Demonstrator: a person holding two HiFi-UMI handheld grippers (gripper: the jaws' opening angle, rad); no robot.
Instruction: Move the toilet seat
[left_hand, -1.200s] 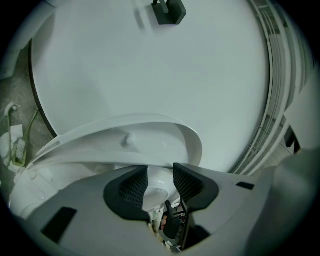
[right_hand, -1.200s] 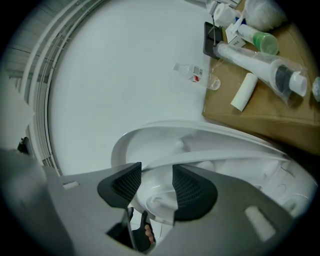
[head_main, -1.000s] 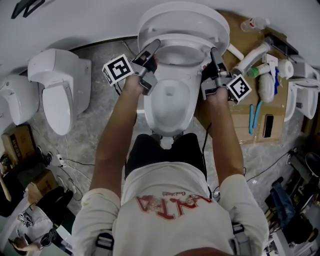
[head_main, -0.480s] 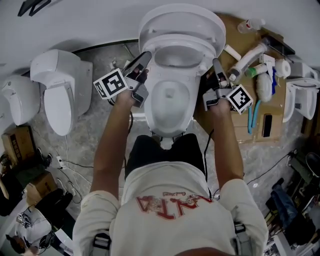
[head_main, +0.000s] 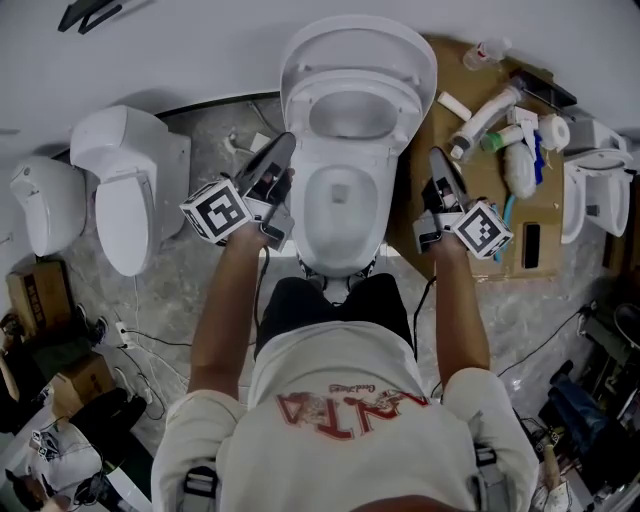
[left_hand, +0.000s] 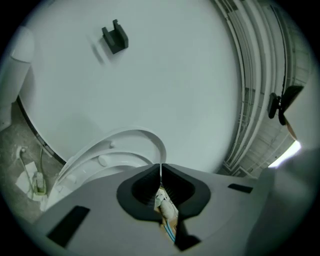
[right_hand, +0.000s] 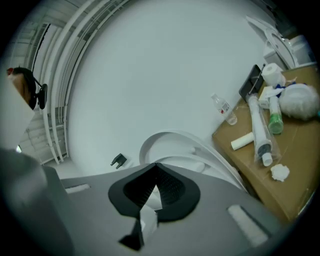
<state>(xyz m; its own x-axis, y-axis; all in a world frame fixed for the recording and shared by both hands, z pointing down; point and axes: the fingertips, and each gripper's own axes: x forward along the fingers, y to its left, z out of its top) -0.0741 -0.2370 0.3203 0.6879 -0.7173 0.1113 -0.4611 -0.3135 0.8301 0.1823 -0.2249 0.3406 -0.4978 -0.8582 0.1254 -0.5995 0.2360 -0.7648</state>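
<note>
The white toilet (head_main: 340, 205) stands in front of me, its seat ring (head_main: 357, 75) and lid tipped up against the wall. My left gripper (head_main: 283, 145) hovers beside the bowl's left rim, apart from the seat. Its jaws are closing, tips meeting with nothing between them (left_hand: 160, 167). My right gripper (head_main: 437, 158) hangs off the bowl's right side, shut and empty (right_hand: 156, 167). Both gripper views look up past the jaws at the raised seat (left_hand: 125, 150) (right_hand: 175, 145) and the white wall.
Two more white toilets (head_main: 125, 185) (head_main: 45, 205) stand on the floor at the left, another (head_main: 590, 190) at the far right. A cardboard sheet (head_main: 480, 185) right of the bowl carries tubes, bottles and rolls. Cables (head_main: 120, 325) trail at lower left.
Both grippers have drawn back from the seat's sides towards me and closed. The seat and lid have gone from leaning to upright against the wall.
</note>
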